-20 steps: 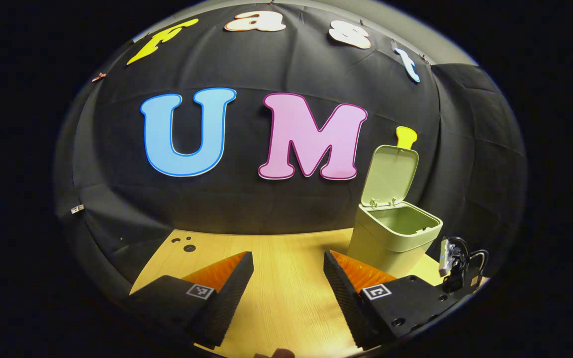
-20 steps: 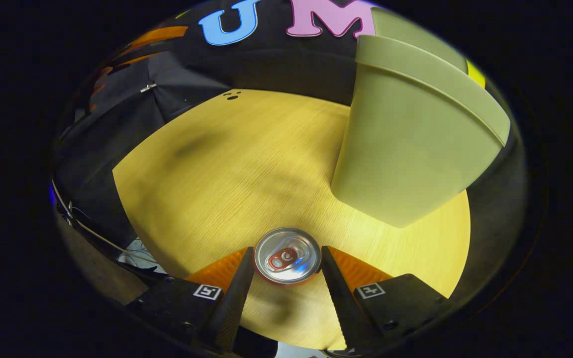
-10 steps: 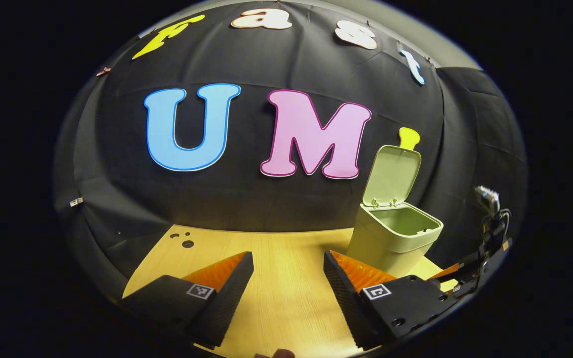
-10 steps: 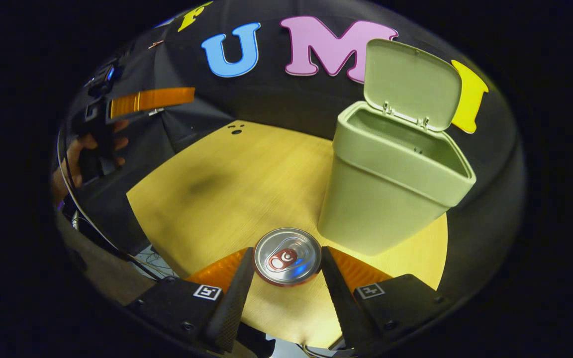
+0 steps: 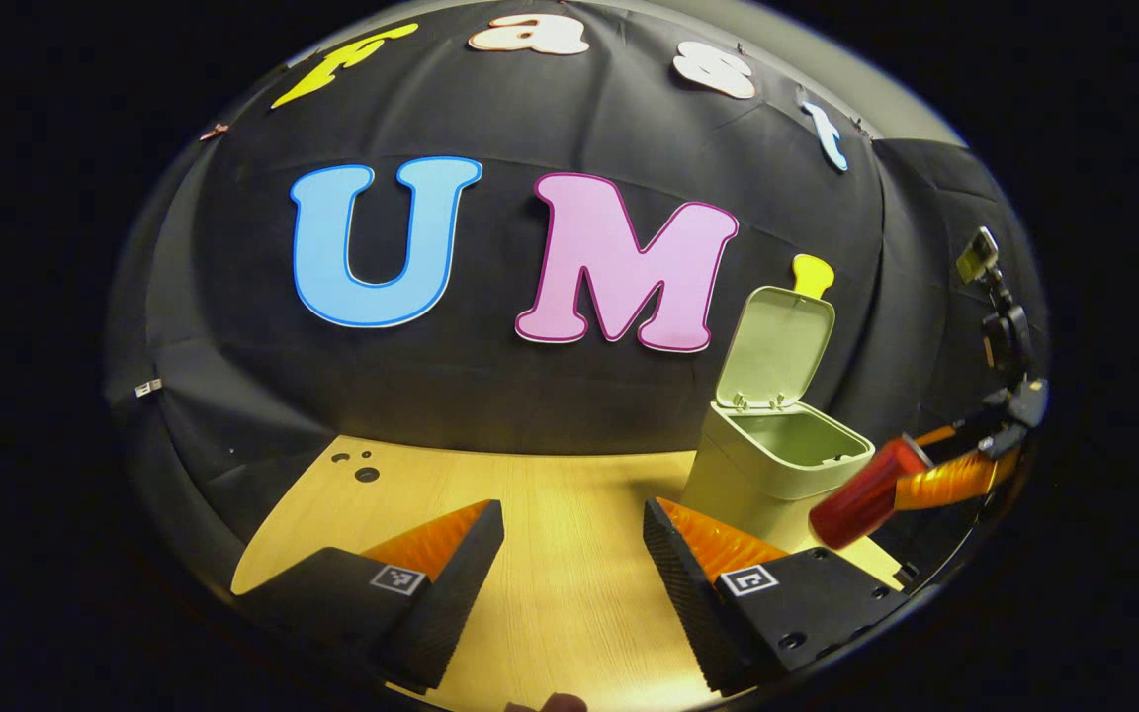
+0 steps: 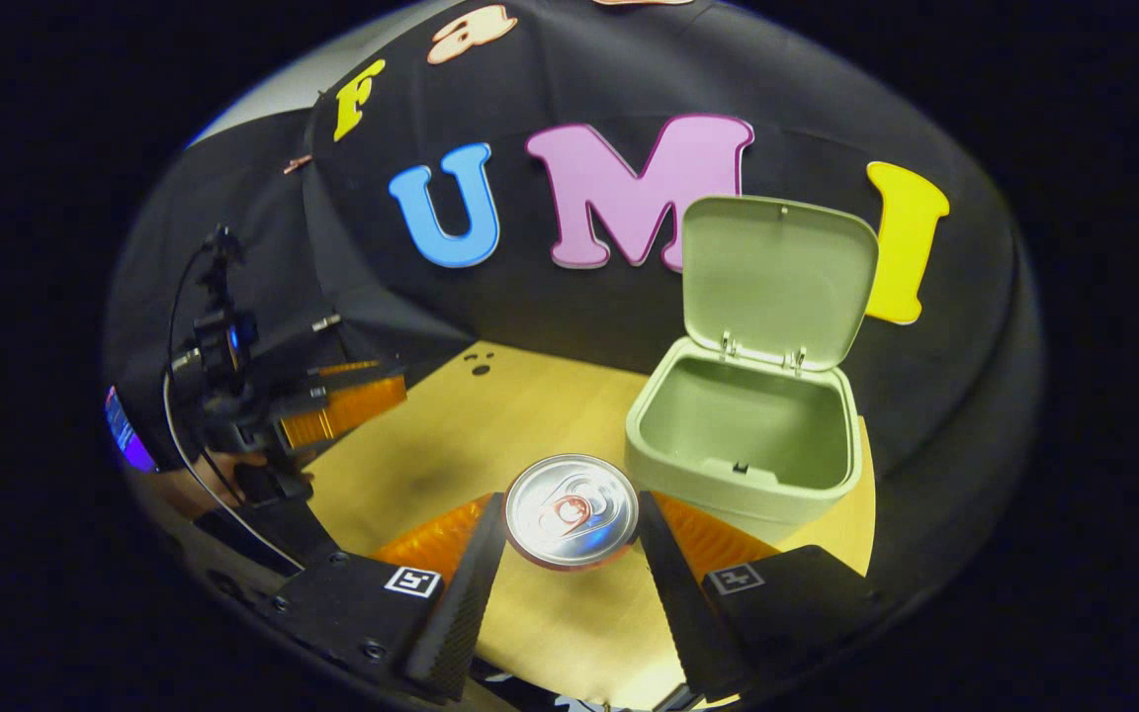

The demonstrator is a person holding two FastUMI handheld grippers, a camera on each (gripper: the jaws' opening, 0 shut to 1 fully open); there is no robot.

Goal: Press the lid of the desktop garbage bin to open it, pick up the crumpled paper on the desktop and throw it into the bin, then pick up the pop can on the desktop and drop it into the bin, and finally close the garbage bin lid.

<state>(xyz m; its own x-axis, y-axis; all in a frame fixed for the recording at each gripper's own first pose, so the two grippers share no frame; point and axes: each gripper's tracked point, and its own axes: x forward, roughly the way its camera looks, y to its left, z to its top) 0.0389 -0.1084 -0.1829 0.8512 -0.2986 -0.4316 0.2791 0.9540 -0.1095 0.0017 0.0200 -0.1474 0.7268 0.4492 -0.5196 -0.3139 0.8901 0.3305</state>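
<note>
Your right tongs [image 6: 570, 524] are clenched on the pop can [image 6: 570, 510], both fingers pressing its sides, lifted clear of the table [image 6: 451, 435]. The garbage bin [image 6: 743, 450] sits at two o'clock of the can, lid [image 6: 777, 277] upright. Your left tongs [image 5: 571, 554] hang released over bare table, the bin at two o'clock.

bin [image 6: 743, 489] mouth gapes unobstructed, lid [image 6: 777, 277] raised behind; bare desktop [image 6: 490, 415] beside it.
</note>
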